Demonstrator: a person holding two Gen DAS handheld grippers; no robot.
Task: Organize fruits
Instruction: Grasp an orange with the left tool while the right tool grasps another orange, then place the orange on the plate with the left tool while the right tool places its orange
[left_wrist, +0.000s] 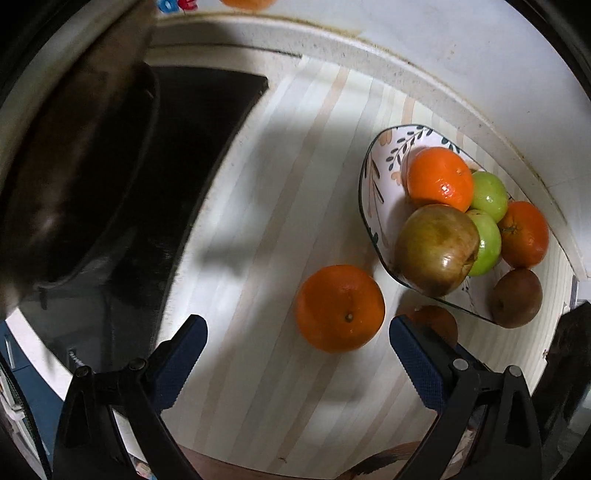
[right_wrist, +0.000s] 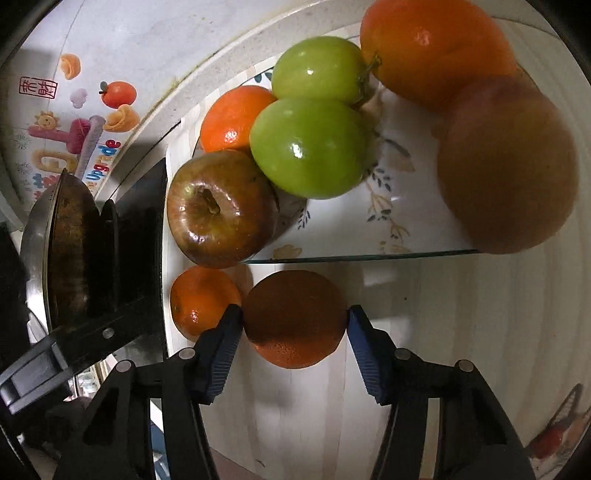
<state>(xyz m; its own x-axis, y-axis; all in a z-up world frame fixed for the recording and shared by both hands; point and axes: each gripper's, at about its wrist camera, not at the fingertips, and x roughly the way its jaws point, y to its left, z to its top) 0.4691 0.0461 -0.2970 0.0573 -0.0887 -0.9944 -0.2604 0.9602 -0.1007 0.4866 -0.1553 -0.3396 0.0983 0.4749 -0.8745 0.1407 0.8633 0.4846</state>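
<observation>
The left gripper points down over the striped mat, its jaws spread wide and empty; an orange lies on the mat between the blue pads but clear of both. Just right of it sits the flowered plate, holding two oranges, two green apples and a brownish apple.

The right gripper has its jaws drawn in around a second orange on the mat just in front of the plate's rim. Both pad tips seem to touch its sides, though in the shadow I can't swear they press. A dark wok stands on the hob to the left.
</observation>
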